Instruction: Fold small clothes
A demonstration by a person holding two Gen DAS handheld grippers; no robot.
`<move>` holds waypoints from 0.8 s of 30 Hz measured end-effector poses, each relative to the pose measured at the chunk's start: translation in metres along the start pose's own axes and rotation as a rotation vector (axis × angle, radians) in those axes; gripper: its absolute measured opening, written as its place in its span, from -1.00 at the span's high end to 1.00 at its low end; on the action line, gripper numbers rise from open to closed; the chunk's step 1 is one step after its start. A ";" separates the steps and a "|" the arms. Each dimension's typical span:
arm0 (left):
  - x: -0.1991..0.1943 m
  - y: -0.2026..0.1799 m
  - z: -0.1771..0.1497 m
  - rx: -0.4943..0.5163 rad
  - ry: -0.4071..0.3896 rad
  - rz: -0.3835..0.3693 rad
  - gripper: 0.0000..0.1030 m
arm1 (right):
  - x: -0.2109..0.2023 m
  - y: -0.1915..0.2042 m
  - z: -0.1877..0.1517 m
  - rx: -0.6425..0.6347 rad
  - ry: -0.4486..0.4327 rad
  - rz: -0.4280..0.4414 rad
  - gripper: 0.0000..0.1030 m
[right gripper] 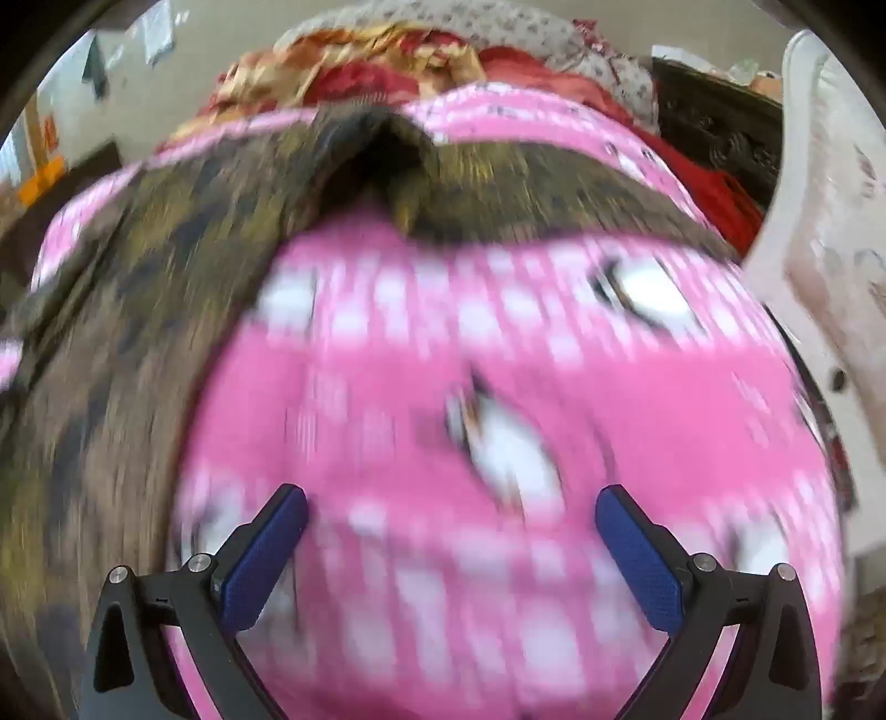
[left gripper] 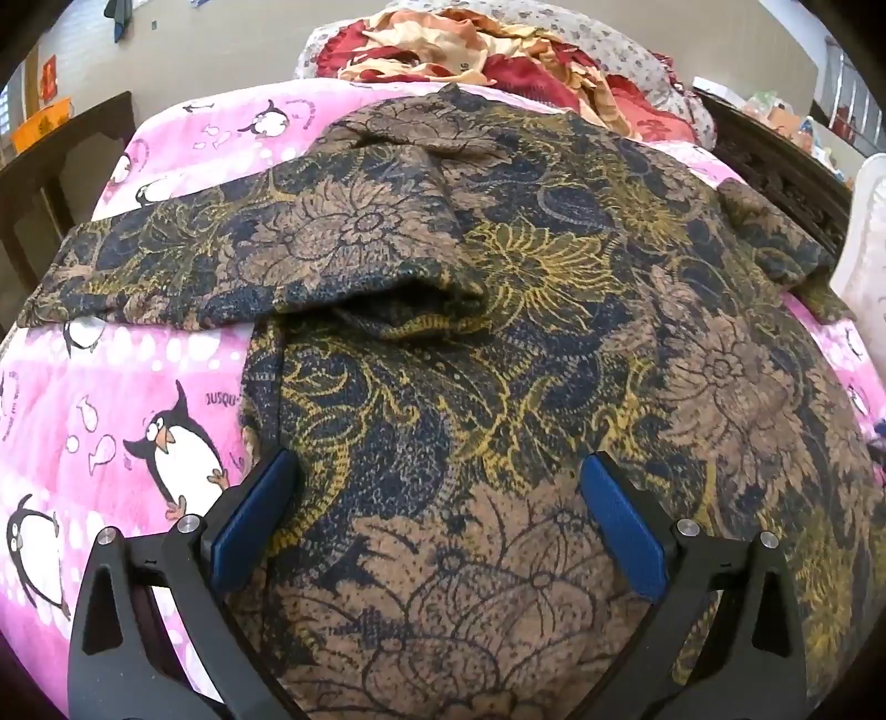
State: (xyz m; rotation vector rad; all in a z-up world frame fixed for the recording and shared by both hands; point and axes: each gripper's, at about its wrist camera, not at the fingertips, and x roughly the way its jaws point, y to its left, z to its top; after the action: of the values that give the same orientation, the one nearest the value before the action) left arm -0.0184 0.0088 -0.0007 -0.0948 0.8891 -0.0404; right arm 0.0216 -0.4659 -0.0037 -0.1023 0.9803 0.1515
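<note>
Floral garment (left gripper: 498, 310) lies spread on the pink penguin blanket (left gripper: 138, 387), one sleeve already laid across. Both your claws gape, empty: left claw (left gripper: 437, 471) over the hem, right claw (right gripper: 451, 504) over blanket. Next: pinch an edge.

A fleecy pink blanket printed with black-and-white penguins (left gripper: 166, 443) is covering the bed. At its far end a rumpled red, cream and gold floral quilt (left gripper: 470, 50) is lying heaped, with a grey-white spotted cloth (left gripper: 620, 50) bunching behind it. A dark carved wooden frame (left gripper: 775, 160) is running along the right edge, and a white plastic piece (right gripper: 819, 221) is standing beside it. An orange sign (left gripper: 41, 124) is hanging on the beige wall (left gripper: 221, 55).
</note>
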 end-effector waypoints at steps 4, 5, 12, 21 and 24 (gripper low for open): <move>-0.007 0.011 -0.002 -0.039 -0.022 -0.066 -0.99 | -0.042 -0.009 -0.042 0.004 0.143 -0.061 -0.99; -0.008 0.013 -0.002 -0.048 -0.025 -0.076 -0.99 | -0.049 -0.008 -0.044 0.004 0.149 -0.067 -0.99; -0.009 0.015 0.002 -0.066 -0.034 -0.093 -0.99 | -0.090 0.077 0.034 -0.004 -0.116 0.065 -0.99; -0.026 0.048 0.007 -0.155 -0.093 -0.014 -0.99 | 0.012 0.206 0.083 0.027 -0.150 0.174 -0.95; -0.022 0.088 -0.002 -0.326 -0.090 -0.006 -0.97 | 0.022 0.184 0.068 0.055 -0.108 0.213 -0.90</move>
State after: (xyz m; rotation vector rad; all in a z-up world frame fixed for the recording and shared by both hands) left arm -0.0340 0.0976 0.0064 -0.4005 0.7999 0.1035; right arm 0.0568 -0.2724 0.0123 0.0609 0.8860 0.3223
